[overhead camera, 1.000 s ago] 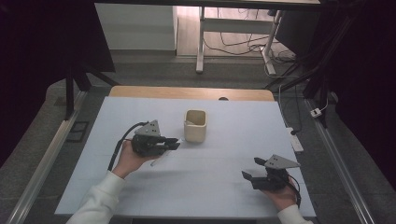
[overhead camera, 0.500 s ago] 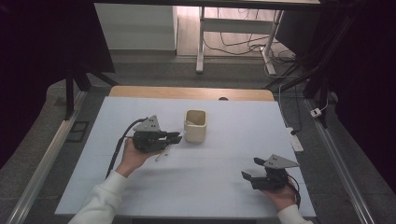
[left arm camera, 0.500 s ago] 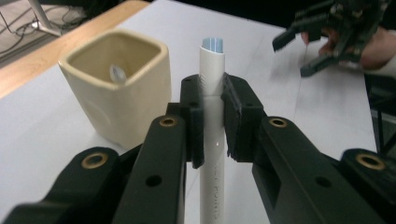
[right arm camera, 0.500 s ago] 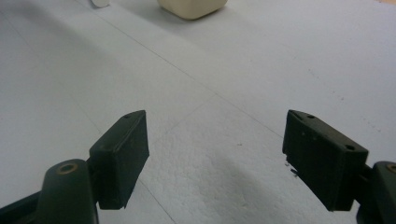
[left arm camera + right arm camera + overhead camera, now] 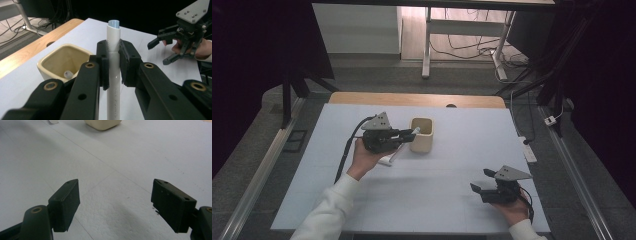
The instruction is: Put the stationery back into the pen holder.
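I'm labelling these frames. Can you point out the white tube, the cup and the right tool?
tube (image 5: 113, 50): left gripper view, shaft between the pads
cup (image 5: 421, 142): high view, front wall
right tool (image 5: 480, 181): high view, between its fingertips

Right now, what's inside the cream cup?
One small white tube end lies low inside the cream cup. The left gripper, clamping a white tube, covers the cup's near inside.

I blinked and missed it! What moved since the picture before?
The left tool lifted its white tube a bit and carried it closer to the cup, so the tube's tip now reaches the cup's rim. It stays shut on the tube. The right tool stayed put, open with nothing in it, and the cup did not move.
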